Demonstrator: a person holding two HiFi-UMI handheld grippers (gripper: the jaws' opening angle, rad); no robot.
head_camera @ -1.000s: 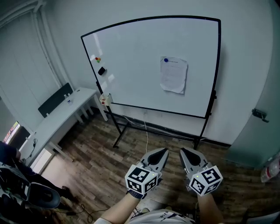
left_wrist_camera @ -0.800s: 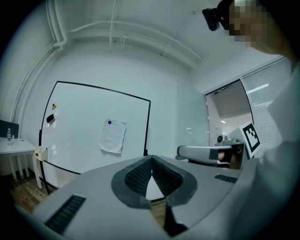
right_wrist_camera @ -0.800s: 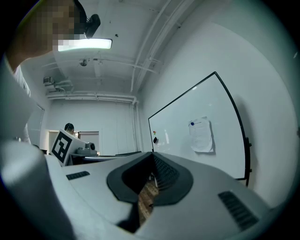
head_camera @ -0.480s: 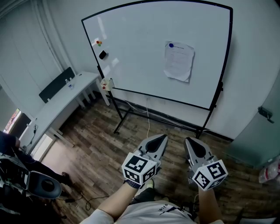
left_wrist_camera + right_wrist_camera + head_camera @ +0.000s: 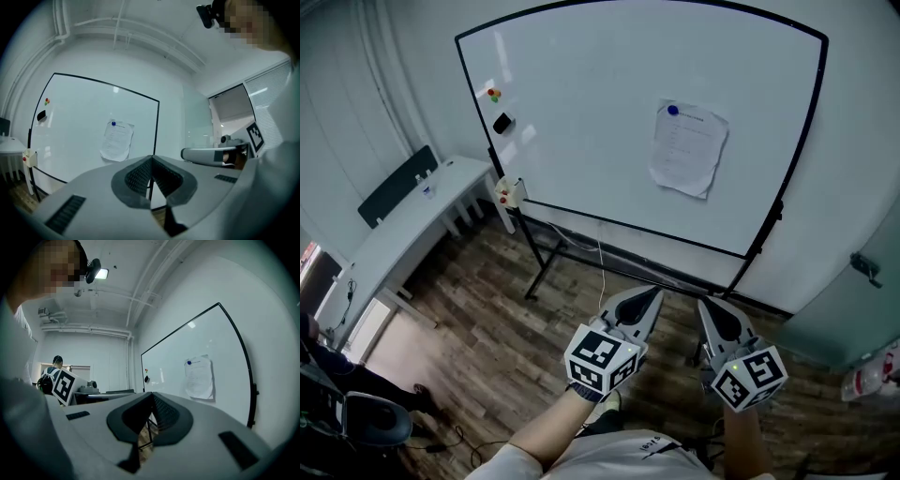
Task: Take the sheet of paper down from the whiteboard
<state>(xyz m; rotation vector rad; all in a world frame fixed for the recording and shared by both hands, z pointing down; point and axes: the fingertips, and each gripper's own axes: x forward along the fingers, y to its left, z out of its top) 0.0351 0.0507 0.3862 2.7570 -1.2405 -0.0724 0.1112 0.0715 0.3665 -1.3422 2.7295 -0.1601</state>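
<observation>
You've moved closer to the whiteboard [image 5: 581,112]. Print on the sheet of paper [image 5: 688,150] is illegible. Your left gripper [image 5: 649,295] and right gripper [image 5: 707,305] are clamped together, empty.

Open dark wood-plank floor [image 5: 487,328] is left free in front of the black-framed whiteboard [image 5: 581,122]. Below its lower edge the way is crossed by black metal stand legs [image 5: 757,251] and a thin hanging cable [image 5: 601,262]. Bare board face is left around the white sheet of paper [image 5: 687,148]. A small black eraser [image 5: 502,123] is kept well apart, near the upper left corner. The left side is closed off by a long white surface [image 5: 403,230].
</observation>
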